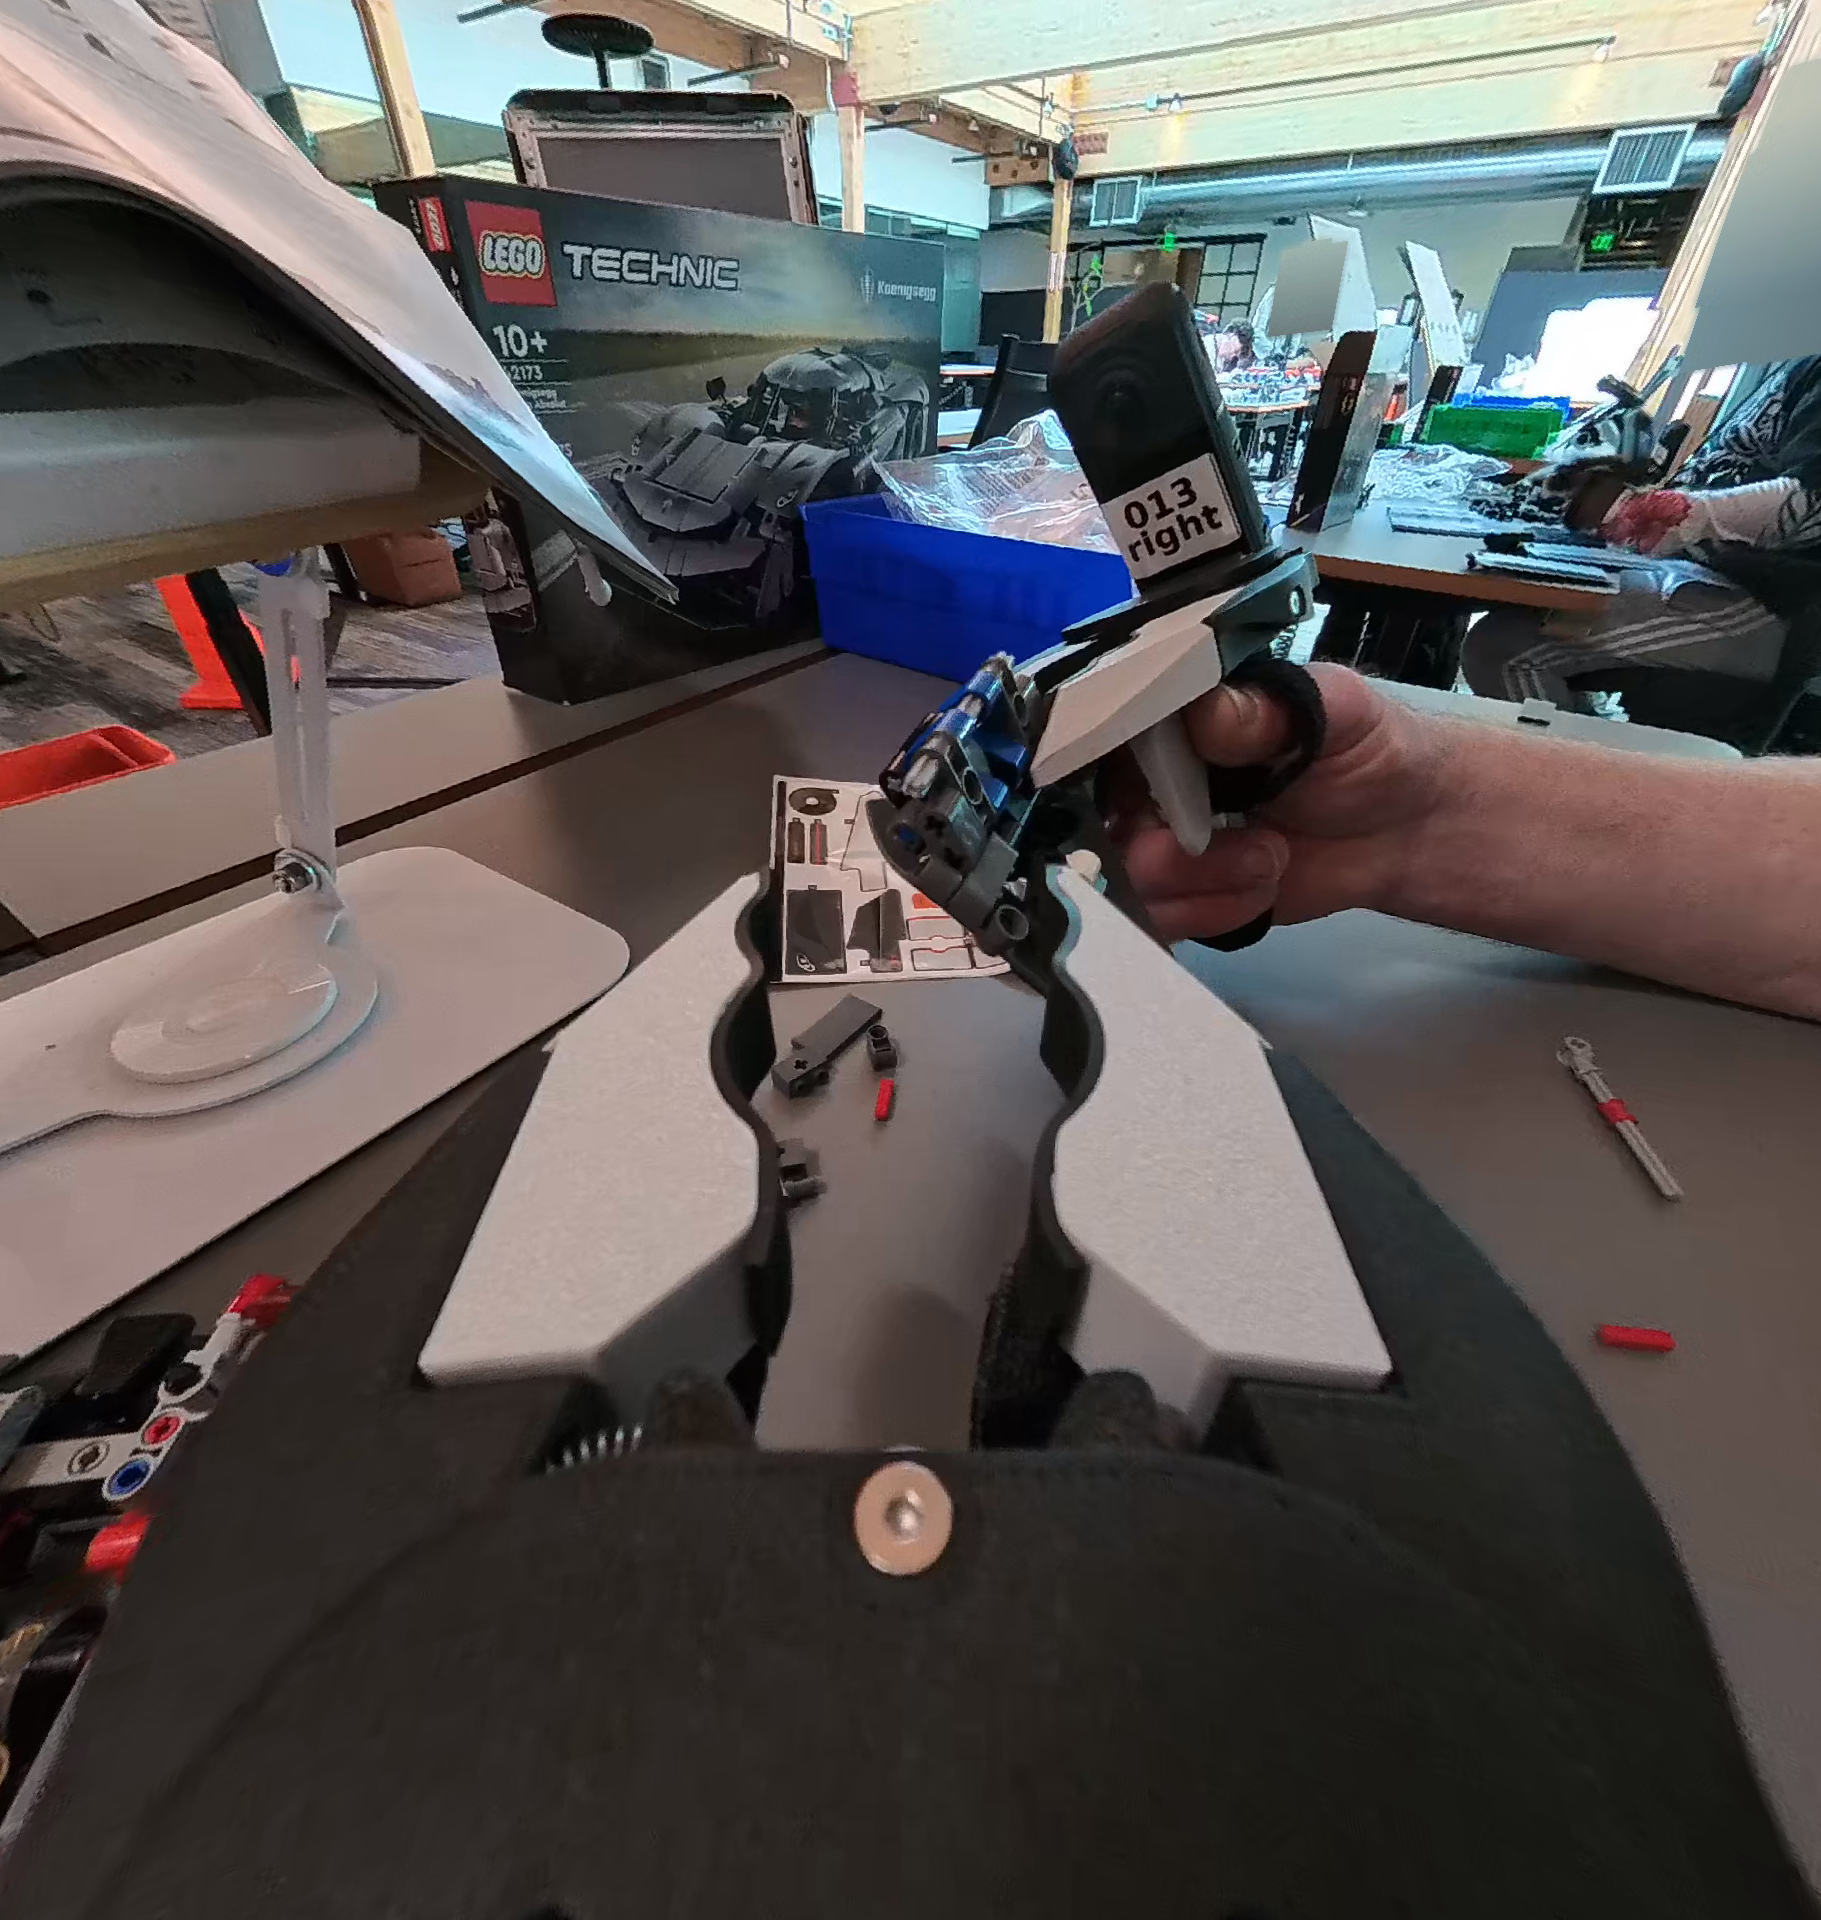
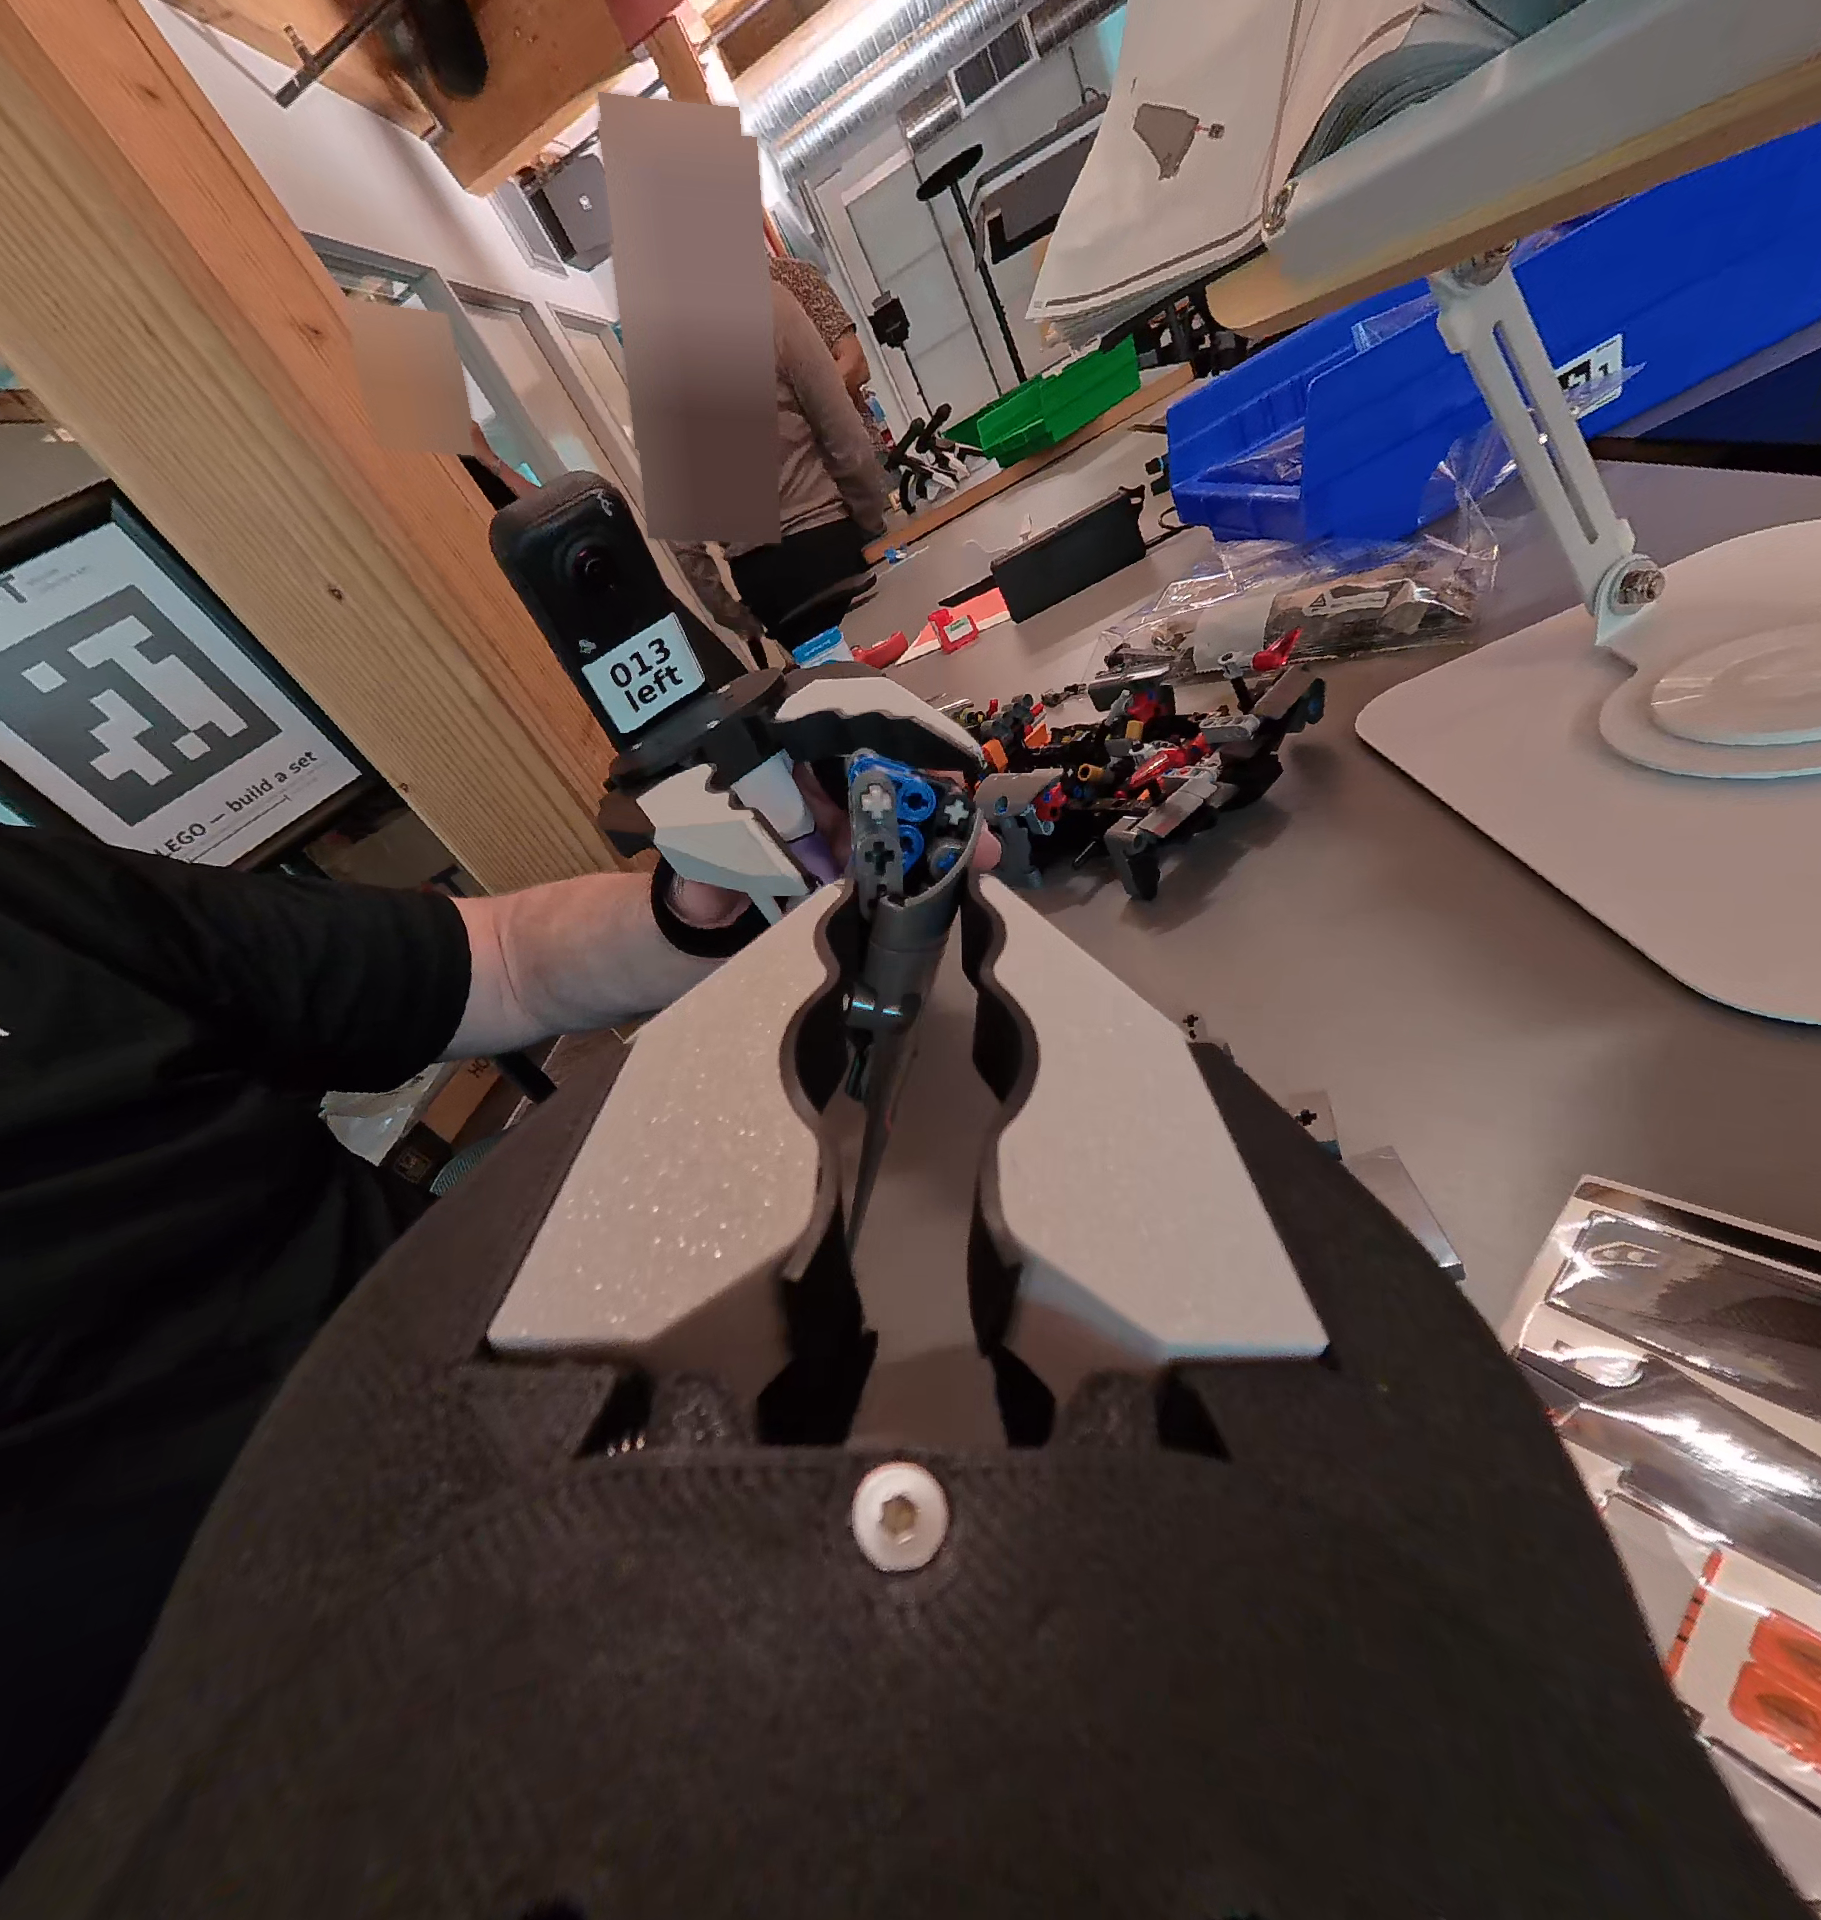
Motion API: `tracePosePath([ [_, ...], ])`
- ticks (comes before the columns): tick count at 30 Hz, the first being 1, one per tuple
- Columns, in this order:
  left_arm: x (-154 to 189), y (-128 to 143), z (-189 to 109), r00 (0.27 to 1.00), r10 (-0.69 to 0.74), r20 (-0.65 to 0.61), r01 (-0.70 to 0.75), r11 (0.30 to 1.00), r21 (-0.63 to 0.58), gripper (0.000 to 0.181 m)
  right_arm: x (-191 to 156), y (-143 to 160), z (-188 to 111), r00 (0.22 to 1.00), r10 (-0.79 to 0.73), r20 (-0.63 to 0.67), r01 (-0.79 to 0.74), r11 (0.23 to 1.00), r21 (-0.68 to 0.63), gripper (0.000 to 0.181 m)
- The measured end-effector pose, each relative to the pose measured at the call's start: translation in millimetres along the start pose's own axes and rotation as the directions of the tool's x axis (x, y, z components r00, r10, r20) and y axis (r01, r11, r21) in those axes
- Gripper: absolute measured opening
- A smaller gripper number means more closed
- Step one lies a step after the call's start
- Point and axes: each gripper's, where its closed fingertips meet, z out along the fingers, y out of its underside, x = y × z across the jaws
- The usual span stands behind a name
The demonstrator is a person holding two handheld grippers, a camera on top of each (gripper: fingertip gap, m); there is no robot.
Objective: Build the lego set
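Note:
My right gripper (image 2: pixel 911 904) is shut on a small blue and grey lego assembly (image 2: pixel 901 831) and holds it up above the table. In the left wrist view the same assembly (image 1: pixel 947 810) hangs from the right gripper (image 1: pixel 1010 769), just over my left gripper's right fingertip (image 1: pixel 1077 909). My left gripper (image 1: pixel 911 904) is wide open and empty, its tips on either side of the assembly's lower end. Below it on the table lie a dark grey piece (image 1: pixel 828 1044), a small black piece (image 1: pixel 882 1044), a red pin (image 1: pixel 885 1099) and another dark piece (image 1: pixel 797 1169).
A sticker sheet (image 1: pixel 854 935) lies behind the loose pieces. A grey axle with a red bush (image 1: pixel 1623 1117) and a red pin (image 1: pixel 1635 1338) lie to the right. The part-built model (image 2: pixel 1145 779) sits to the left, near the booklet stand (image 1: pixel 262 987). The set box (image 1: pixel 698 416) and a blue bin (image 1: pixel 947 592) stand behind. My hands' fingertips stand some 4 cm from each other. Both grippers' tips are roughly 12 cm from the dark grey piece (image 1: pixel 828 1044).

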Motion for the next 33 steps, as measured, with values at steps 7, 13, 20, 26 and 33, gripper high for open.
tracePosePath([
  [7, -2.4, 1.7, 0.2, 1.000, -0.023, 0.001, 0.023, 1.000, -0.003, 0.045, 0.3, -1.6, -0.6, 1.000, -0.001, -0.005, 0.001, 1.000, 0.009, 0.016],
  [13, -1.6, 3.5, 1.0, 0.998, -0.052, -0.017, 0.052, 0.999, -0.007, 0.046, 0.9, -9.0, -4.3, 1.000, -0.007, -0.016, 0.007, 0.999, 0.049, 0.016],
  [20, 18.1, 10.9, 6.9, 0.975, -0.167, -0.150, 0.161, 0.986, -0.054, 0.048, 1.6, -25.1, -12.6, 1.000, 0.000, -0.025, 0.004, 0.988, 0.154, 0.016],
  [26, 31.5, 15.4, 10.8, 0.955, -0.211, -0.210, 0.197, 0.977, -0.086, 0.039, -4.1, -29.1, -11.4, 1.000, -0.014, -0.011, 0.015, 0.983, 0.183, 0.015],
  [33, 35.6, 18.0, 10.7, 0.958, -0.180, -0.225, 0.163, 0.982, -0.092, 0.014, -7.7, -26.0, -6.1, 1.000, -0.006, 0.006, 0.005, 0.984, 0.176, 0.015],
])
